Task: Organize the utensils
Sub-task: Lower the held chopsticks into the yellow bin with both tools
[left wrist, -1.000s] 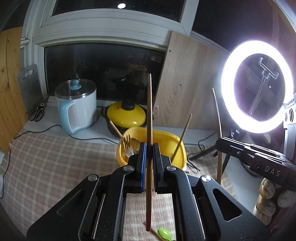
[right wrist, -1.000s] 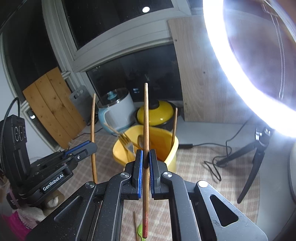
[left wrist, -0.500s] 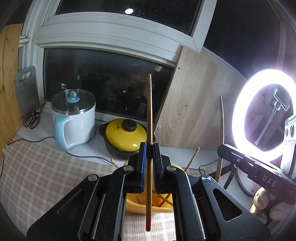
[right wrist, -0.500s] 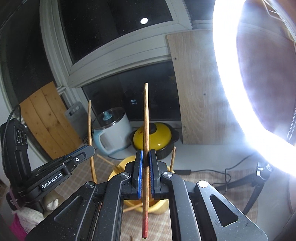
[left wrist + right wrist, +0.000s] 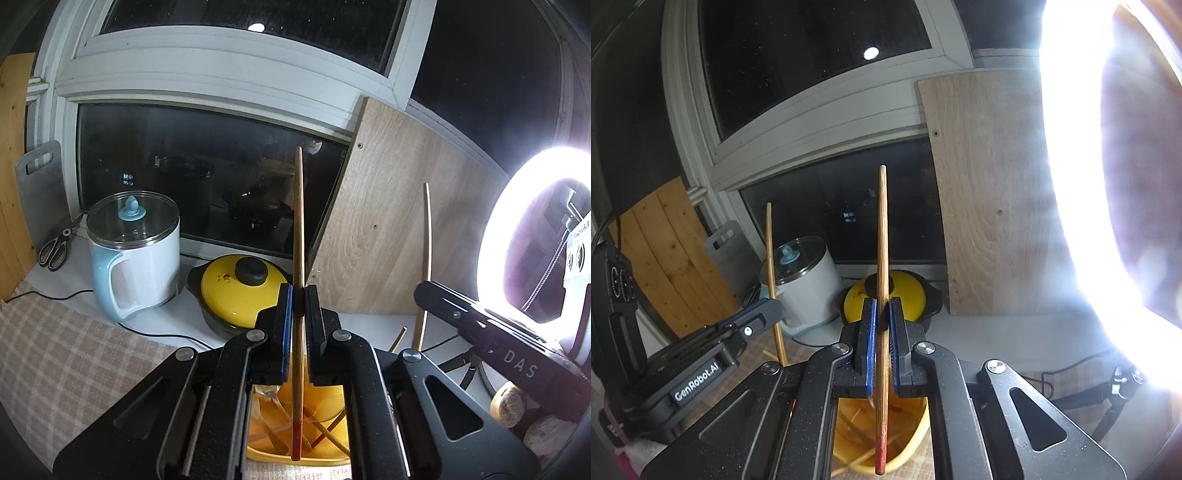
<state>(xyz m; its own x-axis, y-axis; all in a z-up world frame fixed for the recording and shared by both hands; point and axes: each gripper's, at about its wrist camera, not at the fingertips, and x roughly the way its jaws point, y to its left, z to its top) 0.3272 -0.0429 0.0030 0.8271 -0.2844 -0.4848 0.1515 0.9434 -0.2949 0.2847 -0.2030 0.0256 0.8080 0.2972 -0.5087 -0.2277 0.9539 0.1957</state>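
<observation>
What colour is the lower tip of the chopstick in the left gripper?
Red, on the chopstick; clearest in the left wrist view.

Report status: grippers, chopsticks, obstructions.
Left gripper shut on chopstick, upright. Right gripper shut on second chopstick. Both over yellow bowl. Nothing in the way.

Both held chopsticks (image 5: 298, 229) (image 5: 882, 258) look like smooth wood with red-painted ends. The yellow tub (image 5: 325, 402) is glossy plastic; the kettle (image 5: 135, 254) has a glass lid; the tablecloth (image 5: 55, 369) is checked woven cloth.
</observation>
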